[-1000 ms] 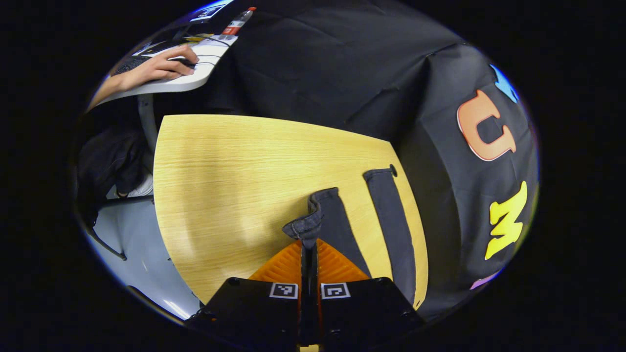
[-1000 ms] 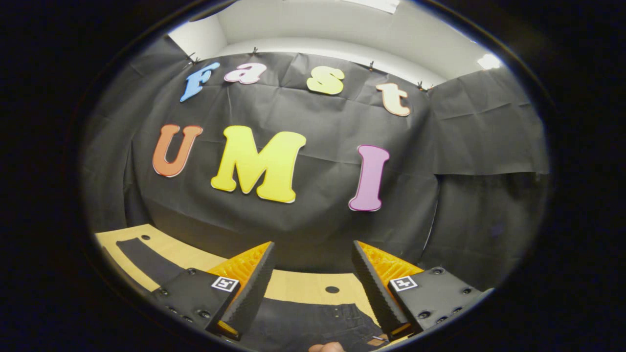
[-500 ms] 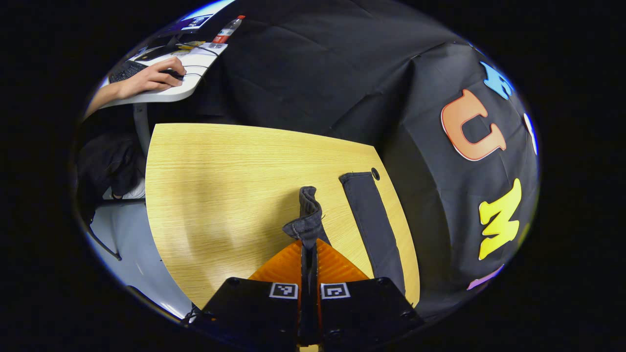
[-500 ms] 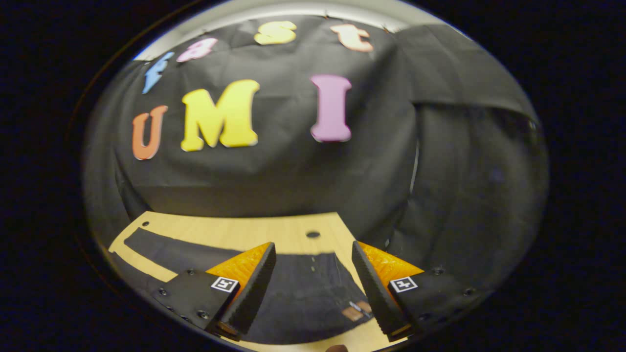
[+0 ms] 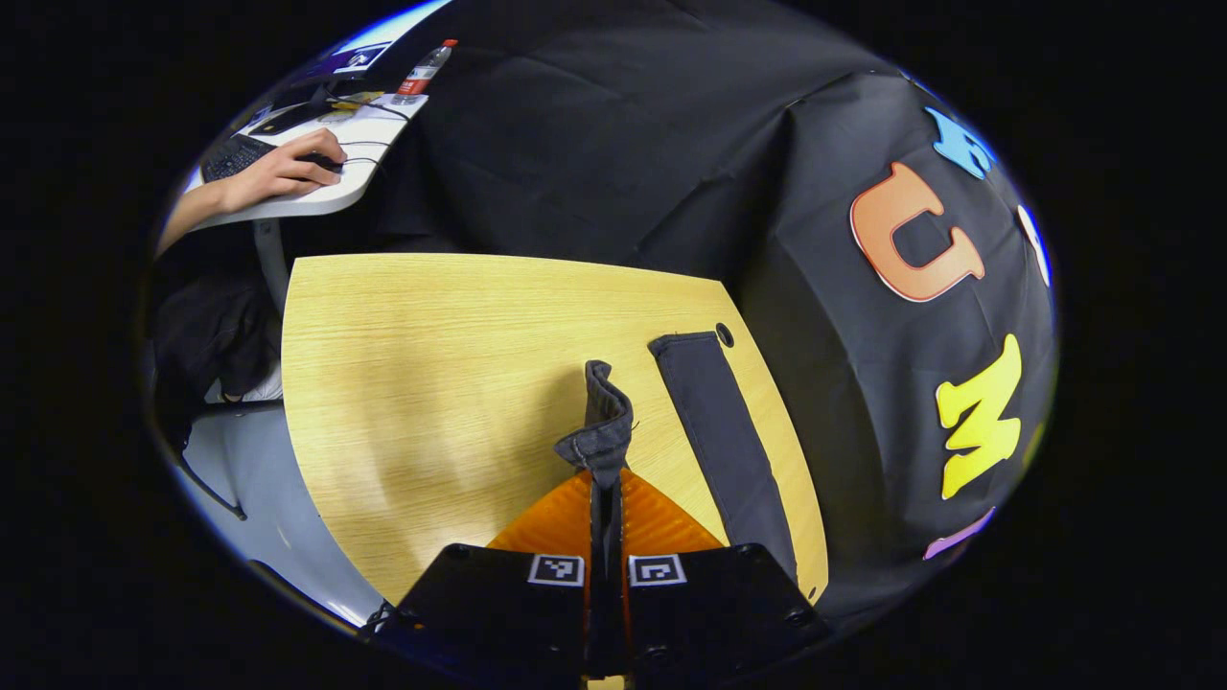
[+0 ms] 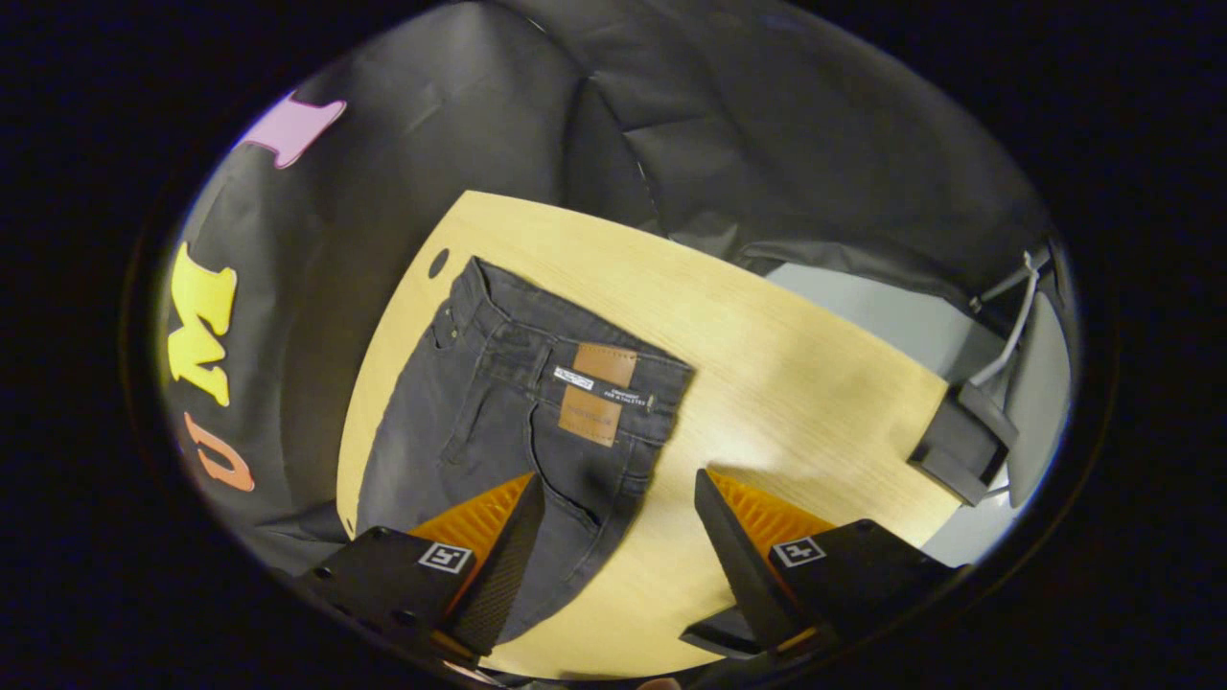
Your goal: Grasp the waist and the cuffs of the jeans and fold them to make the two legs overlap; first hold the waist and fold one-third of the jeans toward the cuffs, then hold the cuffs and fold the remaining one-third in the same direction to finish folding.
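Observation:
Dark grey jeans lie on a light wooden table (image 5: pixel 431 364). In the left gripper view my left gripper (image 5: pixel 606 479) is shut on the near cuff (image 5: pixel 602 422), which stands bunched and lifted above the tabletop. The other leg (image 5: pixel 719 422) lies flat to its right, its cuff close to a cable hole (image 5: pixel 725 334). In the right gripper view the waist (image 6: pixel 575 369) with brown leather patches (image 6: pixel 596 391) lies flat on the table (image 6: pixel 767 383). My right gripper (image 6: pixel 618 546) hovers open above the waist's near side, touching nothing.
A cable hole (image 6: pixel 438 263) is beside the waist. A black box (image 6: pixel 959 446) sits off the table's far right corner. Beyond the left table edge stands a white desk (image 5: pixel 326 192) where a person's hand (image 5: pixel 278 172) rests, with a bottle (image 5: pixel 422 69) behind.
The right gripper has tipped down from facing the wall until it looks onto the waist. The left gripper kept its hold on the cuff and lifted it, so the leg stands more upright.

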Available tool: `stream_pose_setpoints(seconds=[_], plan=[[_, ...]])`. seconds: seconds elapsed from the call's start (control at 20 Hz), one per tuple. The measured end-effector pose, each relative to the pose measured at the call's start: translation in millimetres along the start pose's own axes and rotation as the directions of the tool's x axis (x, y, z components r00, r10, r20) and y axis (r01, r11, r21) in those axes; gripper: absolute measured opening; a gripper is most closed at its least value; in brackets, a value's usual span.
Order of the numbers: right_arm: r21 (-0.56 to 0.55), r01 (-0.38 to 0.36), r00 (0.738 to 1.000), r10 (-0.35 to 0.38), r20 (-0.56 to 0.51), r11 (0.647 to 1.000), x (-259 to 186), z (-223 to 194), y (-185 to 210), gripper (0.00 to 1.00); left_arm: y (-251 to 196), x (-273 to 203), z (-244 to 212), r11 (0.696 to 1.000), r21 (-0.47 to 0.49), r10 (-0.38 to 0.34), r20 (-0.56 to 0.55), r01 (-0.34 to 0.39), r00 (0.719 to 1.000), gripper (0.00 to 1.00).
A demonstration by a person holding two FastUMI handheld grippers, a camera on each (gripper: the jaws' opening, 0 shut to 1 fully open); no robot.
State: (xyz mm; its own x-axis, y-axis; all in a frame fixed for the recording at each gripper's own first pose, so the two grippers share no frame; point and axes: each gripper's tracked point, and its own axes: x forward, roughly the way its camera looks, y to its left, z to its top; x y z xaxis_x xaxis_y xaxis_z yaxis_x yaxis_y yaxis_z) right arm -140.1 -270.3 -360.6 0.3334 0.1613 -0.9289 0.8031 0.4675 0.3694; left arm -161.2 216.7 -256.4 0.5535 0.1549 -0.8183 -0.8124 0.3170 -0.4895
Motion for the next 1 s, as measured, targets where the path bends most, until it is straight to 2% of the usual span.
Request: stream_pose_setpoints(seconds=[0.15, 0.2, 0.3, 0.35, 0.45, 0.5, 0.55, 0.75, 0.9, 0.95, 1.0], plan=[[0.01, -0.024, 1.0, 0.024, -0.01, 1.0, 6, 5, 12, 0.96, -1, -2, 2, 1.0, -0.013, -0.001, -0.001, 0.001, 1.0, 0.03], [0.015, -0.034, 0.999, 0.034, -0.013, 0.999, 11, 2, 13, 0.86, 0, -2, 2, 1.0, -0.012, 0.0, -0.002, 0.0, 1.0, 0.03], [0.01, 0.017, 1.0, -0.017, -0.009, 1.0, 17, 4, 5, 0.67, 0, -4, 2, 1.0, -0.012, 0.003, -0.005, -0.003, 1.0, 0.03], [0.012, 0.037, 0.999, -0.036, -0.006, 0.999, 18, 4, -4, 0.51, 1, -4, 3, 1.0, -0.018, 0.003, -0.002, -0.003, 1.0, 0.03], [0.064, 0.006, 1.0, -0.005, -0.014, 0.998, 18, 5, 1, 0.18, 2, -4, 6, 0.999, -0.039, 0.008, -0.001, -0.008, 1.0, 0.03], [0.095, -0.009, 1.0, 0.009, -0.001, 0.995, 16, 9, 1, 0.18, 4, -4, 8, 0.999, -0.051, 0.014, 0.0, -0.014, 1.0, 0.03], [0.121, -0.03, 1.0, 0.03, 0.005, 0.992, 13, 11, 4, 0.04, 4, -3, 10, 0.997, -0.073, 0.015, -0.003, -0.016, 1.0, 0.03], [0.16, -0.123, 0.992, 0.119, 0.03, 0.98, -5, 22, 17, 0.04, -1, -1, 26, 0.988, -0.155, 0.019, -0.001, -0.019, 1.0, 0.03], [0.218, -0.232, 0.973, 0.226, 0.052, 0.948, -19, 42, 53, 0.04, -10, 6, 40, 0.979, -0.204, 0.015, -0.004, -0.015, 1.0, 0.03], [0.232, -0.26, 0.966, 0.254, 0.056, 0.937, -22, 49, 65, 0.0, -16, 9, 43, 0.974, -0.225, 0.012, -0.012, -0.014, 1.0, 0.03], [0.237, -0.282, 0.959, 0.276, 0.06, 0.93, -24, 56, 75, 0.04, -24, 13, 48, 0.968, -0.252, -0.002, -0.018, -0.002, 1.0, 0.03]])
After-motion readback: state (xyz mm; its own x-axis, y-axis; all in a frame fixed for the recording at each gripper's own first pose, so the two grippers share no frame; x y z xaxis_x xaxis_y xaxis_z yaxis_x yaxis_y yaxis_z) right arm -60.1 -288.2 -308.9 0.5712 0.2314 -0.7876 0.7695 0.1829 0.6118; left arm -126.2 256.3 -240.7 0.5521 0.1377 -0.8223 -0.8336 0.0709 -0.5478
